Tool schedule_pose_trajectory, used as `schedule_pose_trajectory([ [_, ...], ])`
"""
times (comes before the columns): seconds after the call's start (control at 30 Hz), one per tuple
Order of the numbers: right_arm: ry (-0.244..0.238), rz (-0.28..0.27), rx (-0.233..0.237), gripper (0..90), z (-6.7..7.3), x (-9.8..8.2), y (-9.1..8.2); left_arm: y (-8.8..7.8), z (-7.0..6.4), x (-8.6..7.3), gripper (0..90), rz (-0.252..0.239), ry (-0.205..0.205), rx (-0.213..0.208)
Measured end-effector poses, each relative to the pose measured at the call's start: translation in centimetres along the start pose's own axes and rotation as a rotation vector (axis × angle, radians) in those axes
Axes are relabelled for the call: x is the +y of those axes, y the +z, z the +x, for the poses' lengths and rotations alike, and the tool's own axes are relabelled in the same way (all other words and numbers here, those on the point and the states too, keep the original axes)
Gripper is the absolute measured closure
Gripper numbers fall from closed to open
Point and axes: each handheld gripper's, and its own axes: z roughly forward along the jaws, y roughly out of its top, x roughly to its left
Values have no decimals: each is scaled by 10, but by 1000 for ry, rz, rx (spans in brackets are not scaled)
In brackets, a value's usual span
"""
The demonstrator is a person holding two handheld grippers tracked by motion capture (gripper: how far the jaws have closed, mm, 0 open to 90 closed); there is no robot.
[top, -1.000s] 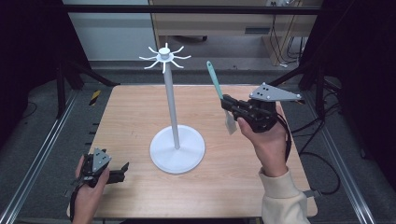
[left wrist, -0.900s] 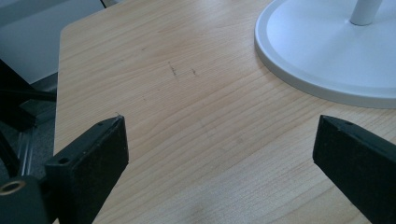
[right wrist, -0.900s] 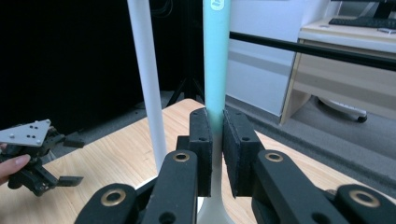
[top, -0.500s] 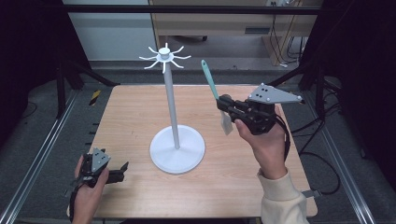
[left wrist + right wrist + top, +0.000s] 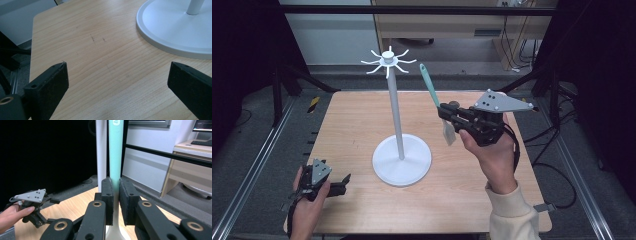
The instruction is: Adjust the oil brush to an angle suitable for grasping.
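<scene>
Above the wooden table [image 5: 362, 115] in the high view, the right gripper [image 5: 443, 113] is held off the surface in the person's right hand [image 5: 492, 155], pointing toward the white stand [image 5: 397, 120]. Its jaws are closed on the teal-handled spatula [image 5: 430, 87], gripping the handle where it meets the pale blade; the handle slants up and away toward the stand's hook crown, the blade hangs below the jaws, and the tool stays clear of both pole and table. The stand's round base sits near the table's centre. At the near left corner, the left gripper [image 5: 346, 180] rests low on the table in the left hand [image 5: 307, 210], well apart from the base; how its jaws stand cannot be told from this height. Along the left gripper view, the left gripper [image 5: 117, 82] has its jaws spread wide with bare wood between them and nothing held; the rim of the white stand [image 5: 175, 37] occupies the upper right, beyond the jaw tips. Along the right gripper view, the right gripper [image 5: 116, 195] has both pads pressed against the teal-handled spatula [image 5: 115, 150], whose handle rises straight up between them, just beside the pole of the white stand [image 5: 101, 150] behind it. The left gripper [image 5: 37, 207] and left hand [image 5: 11, 216] appear at the lower left, on the table.
</scene>
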Motion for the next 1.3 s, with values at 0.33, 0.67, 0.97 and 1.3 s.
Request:
schedule_pose_trajectory([
  [0.33, -22, 11, 27, 825, 11, 1, 11, 0, 0, 0, 30, -3, 0, 1],
  [0.67, -18, 15, 37, 825, 12, 0, 15, 0, 0, 0, 30, -4, 2, -1],
  [0.97, -10, 24, 41, 825, 12, 0, 20, 0, 0, 0, 30, -4, 1, 1],
  [1.3, -8, 24, 43, 825, 13, 0, 26, 0, 0, 0, 30, -2, 3, -1],
])
